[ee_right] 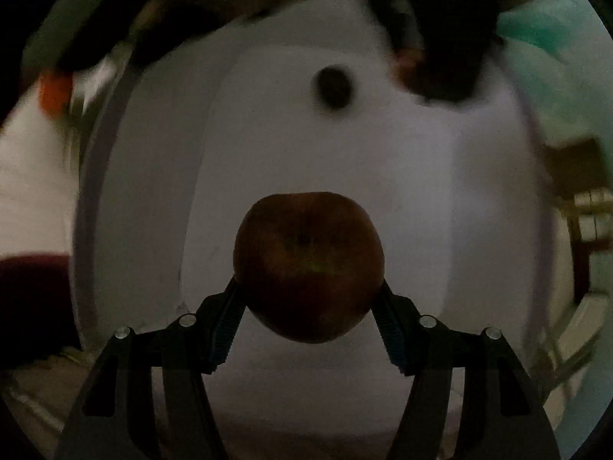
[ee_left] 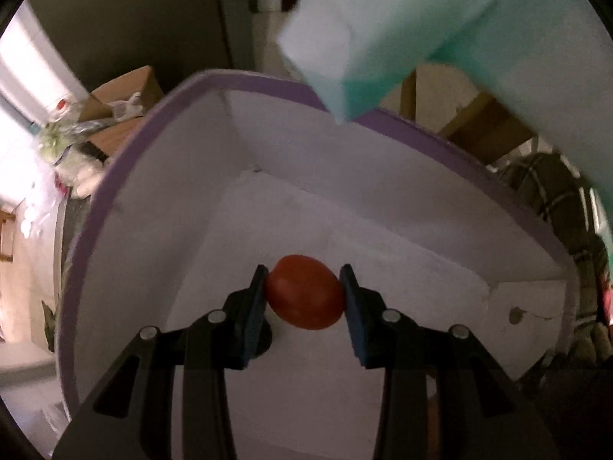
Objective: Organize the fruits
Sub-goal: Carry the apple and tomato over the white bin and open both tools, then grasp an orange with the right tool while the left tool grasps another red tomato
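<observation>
In the left wrist view my left gripper (ee_left: 303, 291) is shut on a small red tomato (ee_left: 305, 292), held low inside a white box with a purple rim (ee_left: 268, 80). In the dim right wrist view my right gripper (ee_right: 308, 287) is shut on a dark red apple (ee_right: 308, 264), held over the same white box (ee_right: 479, 207). The other gripper shows as a dark blurred shape (ee_right: 440, 57) at the top of that view, reaching into the box. A small dark round spot (ee_right: 332, 86) lies on the box's far floor; I cannot tell what it is.
A mint-green block (ee_left: 383, 38), blurred, hangs above the box's far rim. Cardboard boxes and bags (ee_left: 111, 111) stand beyond the box at left. A plaid cloth (ee_left: 551, 191) lies at right. An orange object (ee_right: 55, 92) shows blurred at far left.
</observation>
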Demonstrator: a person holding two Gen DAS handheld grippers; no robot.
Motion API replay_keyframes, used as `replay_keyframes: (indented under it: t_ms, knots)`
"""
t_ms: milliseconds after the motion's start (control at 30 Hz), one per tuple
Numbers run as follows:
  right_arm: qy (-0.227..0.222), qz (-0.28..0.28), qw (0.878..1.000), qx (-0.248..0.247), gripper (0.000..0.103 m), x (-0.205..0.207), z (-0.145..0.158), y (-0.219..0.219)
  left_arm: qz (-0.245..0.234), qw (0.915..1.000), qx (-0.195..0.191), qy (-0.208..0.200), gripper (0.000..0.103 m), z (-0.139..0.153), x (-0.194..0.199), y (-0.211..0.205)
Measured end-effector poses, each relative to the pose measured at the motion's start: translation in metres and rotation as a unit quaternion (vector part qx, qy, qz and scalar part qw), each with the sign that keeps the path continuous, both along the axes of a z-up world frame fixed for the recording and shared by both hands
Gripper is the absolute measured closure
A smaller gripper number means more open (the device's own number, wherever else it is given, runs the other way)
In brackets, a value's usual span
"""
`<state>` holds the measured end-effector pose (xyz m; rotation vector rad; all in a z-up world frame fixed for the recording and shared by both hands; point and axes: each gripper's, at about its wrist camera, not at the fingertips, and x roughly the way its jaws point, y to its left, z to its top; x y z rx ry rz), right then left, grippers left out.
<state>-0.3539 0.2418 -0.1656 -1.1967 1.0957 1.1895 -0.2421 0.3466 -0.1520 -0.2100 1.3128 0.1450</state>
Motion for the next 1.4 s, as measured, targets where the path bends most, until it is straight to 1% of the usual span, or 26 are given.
replay_keyframes:
  t_ms: [67, 133, 233, 333, 467, 500, 533, 600, 633, 700, 767, 833, 933, 1000, 1033, 1067, 1100, 1133, 1167, 1200, 1233, 1267, 1300, 1333, 1367, 1400]
  knots:
    - [-0.004, 0.021, 1.000, -0.017, 0.040, -0.011, -0.008, 0.003, -0.004, 0.9999, 0.005, 0.014, 0.065, -0.012, 0.004, 0.001]
    - [0.003, 0.018, 1.000, -0.021, 0.041, -0.012, -0.009, 0.007, -0.006, 0.9996, 0.004, 0.027, 0.065, -0.022, 0.007, 0.001]
    - [0.013, 0.012, 1.000, -0.016, 0.045, -0.009, -0.006, 0.012, -0.016, 0.9990, 0.015, 0.039, 0.064, -0.031, 0.006, 0.000]
    - [0.029, 0.002, 1.000, -0.006, 0.045, -0.006, -0.002, 0.016, -0.020, 0.9987, 0.020, 0.043, 0.064, -0.035, 0.005, 0.000]
    - [0.024, -0.004, 1.000, 0.004, 0.043, -0.009, 0.004, 0.018, -0.017, 0.9984, 0.028, 0.046, 0.064, -0.038, 0.002, 0.004]
    - [0.024, -0.007, 1.000, 0.005, 0.042, -0.008, 0.005, 0.018, -0.017, 0.9984, 0.029, 0.046, 0.061, -0.037, 0.002, 0.003]
    - [0.022, -0.010, 1.000, 0.008, 0.039, -0.007, 0.007, 0.017, -0.016, 0.9984, 0.033, 0.044, 0.049, -0.037, 0.000, 0.004]
    - [0.020, -0.018, 0.999, 0.019, 0.033, -0.004, 0.013, 0.014, -0.011, 0.9984, 0.044, 0.033, 0.036, -0.035, 0.002, -0.002]
    - [0.023, -0.021, 0.999, 0.026, 0.033, -0.002, 0.018, 0.012, -0.008, 0.9983, 0.051, 0.028, 0.030, -0.032, 0.001, -0.002]
    - [0.031, -0.029, 0.998, 0.046, 0.030, 0.003, 0.032, 0.004, -0.001, 0.9980, 0.059, 0.020, 0.025, -0.025, -0.003, -0.001]
    - [0.028, -0.034, 0.996, 0.072, 0.028, 0.008, 0.051, -0.007, 0.011, 0.9971, 0.074, 0.014, 0.024, -0.013, -0.010, -0.002]
    - [0.024, -0.041, 0.992, 0.113, 0.025, 0.019, 0.079, -0.022, 0.023, 0.9955, 0.092, 0.005, 0.024, 0.001, -0.017, -0.006]
    - [-0.006, -0.056, 0.981, 0.185, 0.020, 0.030, 0.128, -0.040, 0.070, 0.9886, 0.130, -0.027, 0.024, 0.036, -0.036, -0.011]
    - [-0.028, -0.081, 0.968, 0.236, 0.020, 0.039, 0.166, -0.065, 0.120, 0.9793, 0.148, -0.068, 0.024, 0.070, -0.050, -0.010]
    - [-0.041, -0.094, 0.960, 0.262, 0.019, 0.044, 0.183, -0.078, 0.150, 0.9708, 0.159, -0.099, 0.023, 0.095, -0.057, -0.011]
    - [-0.055, -0.109, 0.950, 0.288, 0.018, 0.046, 0.198, -0.102, 0.161, 0.9662, 0.162, -0.120, 0.022, 0.113, -0.054, -0.015]
    - [-0.070, -0.133, 0.935, 0.321, 0.016, 0.065, 0.220, -0.131, 0.166, 0.9609, 0.164, -0.149, 0.018, 0.141, -0.052, -0.020]
    - [-0.080, -0.154, 0.923, 0.342, 0.016, 0.070, 0.231, -0.154, 0.164, 0.9538, 0.167, -0.188, 0.010, 0.171, -0.051, -0.031]
    - [-0.090, -0.176, 0.911, 0.362, 0.016, 0.079, 0.242, -0.173, 0.160, 0.9485, 0.170, -0.214, 0.005, 0.194, -0.042, -0.042]
    - [-0.104, -0.208, 0.895, 0.381, 0.016, 0.088, 0.253, -0.194, 0.152, 0.9424, 0.172, -0.243, 0.001, 0.216, -0.040, -0.057]
    - [-0.116, -0.237, 0.881, 0.393, 0.016, 0.094, 0.259, -0.213, 0.137, 0.9343, 0.168, -0.283, 0.001, 0.241, -0.034, -0.076]
    - [-0.123, -0.264, 0.868, 0.402, 0.016, 0.101, 0.261, -0.232, 0.124, 0.9307, 0.158, -0.305, 0.001, 0.254, -0.028, -0.091]
    - [-0.129, -0.304, 0.851, 0.408, 0.016, 0.119, 0.261, -0.250, 0.105, 0.9282, 0.141, -0.328, 0.001, 0.266, -0.018, -0.107]
    - [-0.131, -0.335, 0.839, 0.408, 0.016, 0.134, 0.262, -0.266, 0.075, 0.9276, 0.109, -0.349, 0.001, 0.277, -0.002, -0.128]
    - [-0.133, -0.368, 0.826, 0.406, 0.016, 0.145, 0.259, -0.278, 0.058, 0.9283, 0.088, -0.356, 0.001, 0.278, 0.010, -0.146]
    - [-0.131, -0.409, 0.808, 0.404, 0.016, 0.159, 0.251, -0.300, 0.042, 0.9288, 0.068, -0.362, 0.001, 0.279, 0.024, -0.162]
